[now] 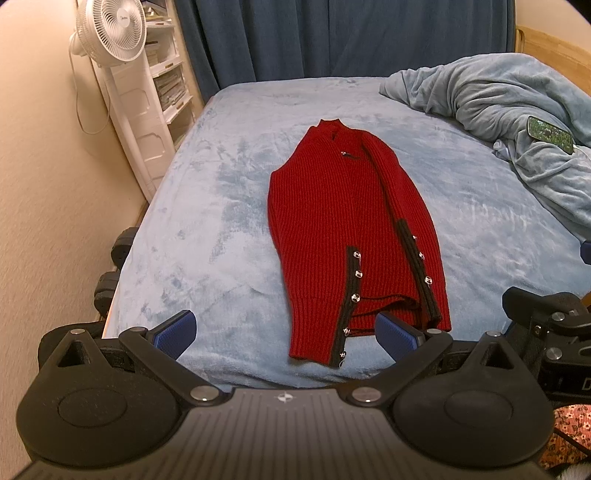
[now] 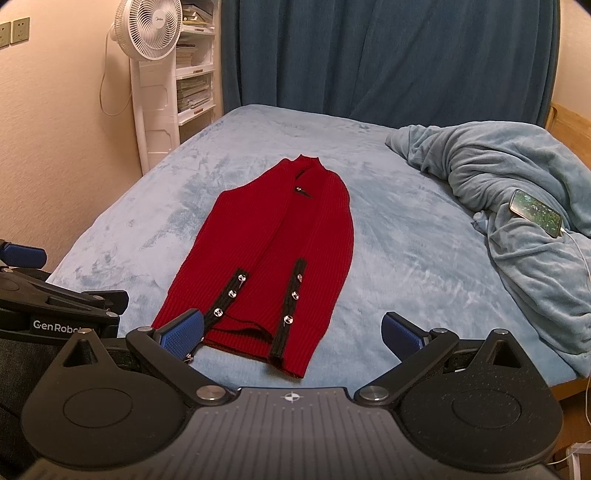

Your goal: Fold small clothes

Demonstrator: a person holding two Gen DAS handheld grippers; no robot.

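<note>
- Lying flat on the bed point(image 1: 192, 206), the red sweater point(image 1: 343, 221) runs its long axis near to far, hem toward you, collar away.
- Your left gripper point(image 1: 286, 332) hangs wide apart, empty, just short of the hem.
- Your right gripper point(image 2: 293, 334) is equally wide and empty, about as near.
- Judging by this, neither side has the advantage.

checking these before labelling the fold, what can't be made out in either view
- Red sweater: its sleeve ends are folded out of sight in both views, and its underside lies hidden against the bed.
- Phone on the crumpled blanket: the screen image is too small to read in both views.
- Shelf contents: partly hidden behind the fan, too small.
- Left tool and right tool: both open, holding nothing.
</note>
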